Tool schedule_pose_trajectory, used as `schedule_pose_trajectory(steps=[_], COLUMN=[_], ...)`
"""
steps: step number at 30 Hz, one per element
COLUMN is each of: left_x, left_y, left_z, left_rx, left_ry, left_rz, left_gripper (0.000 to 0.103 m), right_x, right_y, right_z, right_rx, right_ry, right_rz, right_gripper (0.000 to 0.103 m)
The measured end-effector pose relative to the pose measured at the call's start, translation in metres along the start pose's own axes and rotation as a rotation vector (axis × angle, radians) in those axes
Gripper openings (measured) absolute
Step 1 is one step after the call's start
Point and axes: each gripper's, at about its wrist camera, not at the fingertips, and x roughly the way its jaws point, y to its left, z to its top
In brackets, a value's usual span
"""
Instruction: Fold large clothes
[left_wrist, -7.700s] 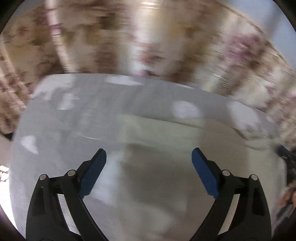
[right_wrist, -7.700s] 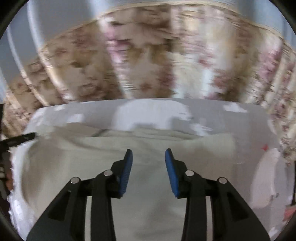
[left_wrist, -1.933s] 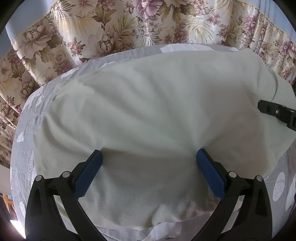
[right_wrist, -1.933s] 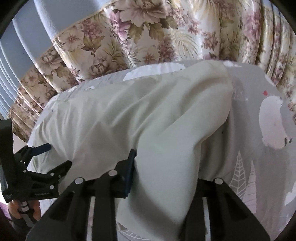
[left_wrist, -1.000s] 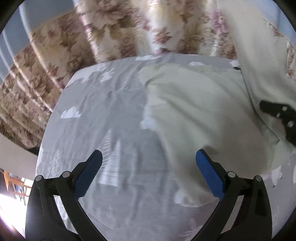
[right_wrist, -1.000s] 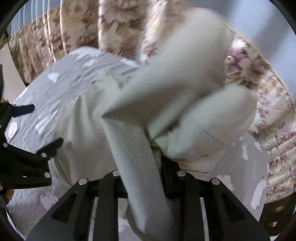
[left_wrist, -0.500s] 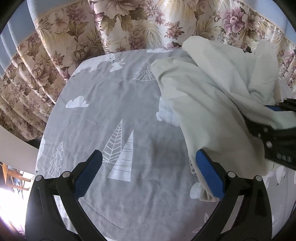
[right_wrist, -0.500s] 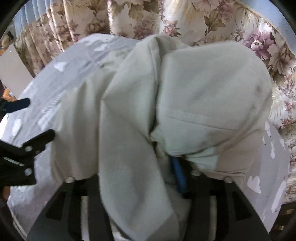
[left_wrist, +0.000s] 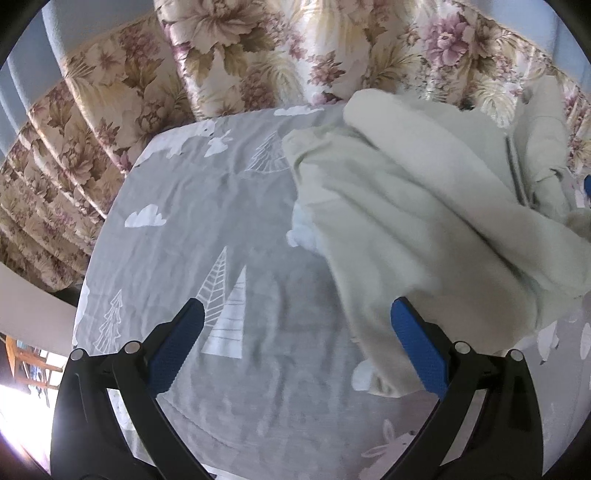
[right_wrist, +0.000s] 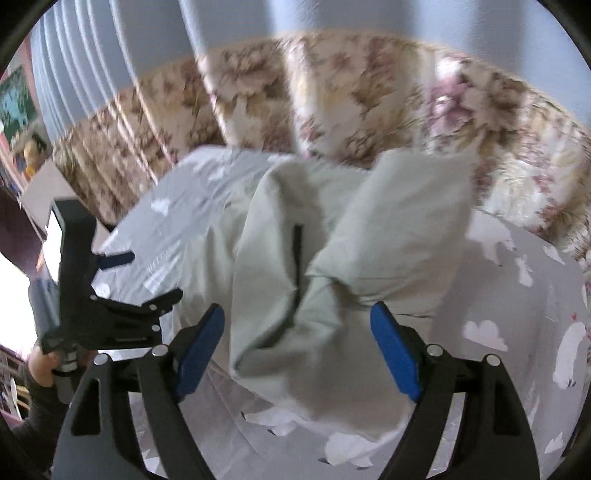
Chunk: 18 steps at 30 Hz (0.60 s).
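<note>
A large pale green garment (left_wrist: 424, 221) lies bunched in a heap on the grey printed bed sheet (left_wrist: 221, 229), toward the right of the left wrist view. My left gripper (left_wrist: 295, 343) hovers open over bare sheet, its right pad beside the garment's near edge. In the right wrist view the crumpled garment (right_wrist: 332, 258) sits just beyond my right gripper (right_wrist: 297, 347). Its jaws are opening, and the blue pads stand clear on either side of the cloth without pressing it. The left gripper (right_wrist: 147, 277) shows at the left, held by a hand (right_wrist: 44, 365).
Floral curtains (left_wrist: 258, 55) hang close behind the bed's far edge, with a blue-grey wall (right_wrist: 221, 29) above. The sheet drops off at the left edge (left_wrist: 85, 295), beyond which there is a wooden chair (left_wrist: 22, 362) on a bright floor.
The right gripper has let go of the garment, opened wide and drawn back and up. The cloth has dropped into a heap on the sheet. The left gripper has stayed open and still.
</note>
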Motion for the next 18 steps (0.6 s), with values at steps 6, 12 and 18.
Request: schedule_pose_trajectory(steps=[6, 12, 18], left_x=[-0.015, -0.035, -0.042], left_y=[-0.019, -0.050, -0.077], left_z=[0.006, 0.024, 0.045], left_rx=[0.025, 0.076, 0.124], left_ry=[-0.035, -0.076, -0.101], left_rz=[-0.042, -0.104, -0.120], left_gripper=[0.100, 0.100, 0.100], right_x=[0.000, 0.051, 0.073], right_y=[-0.080, -0.094, -0.082], right_z=[-0.014, -0.032, -0.029], right_rx=[0.182, 0.180, 0.103], right_ry=[-0.022, 0.096, 0.113], right_rz=[-0.087, 0.032, 0.163], right_gripper=[0.077, 0.034, 0.023])
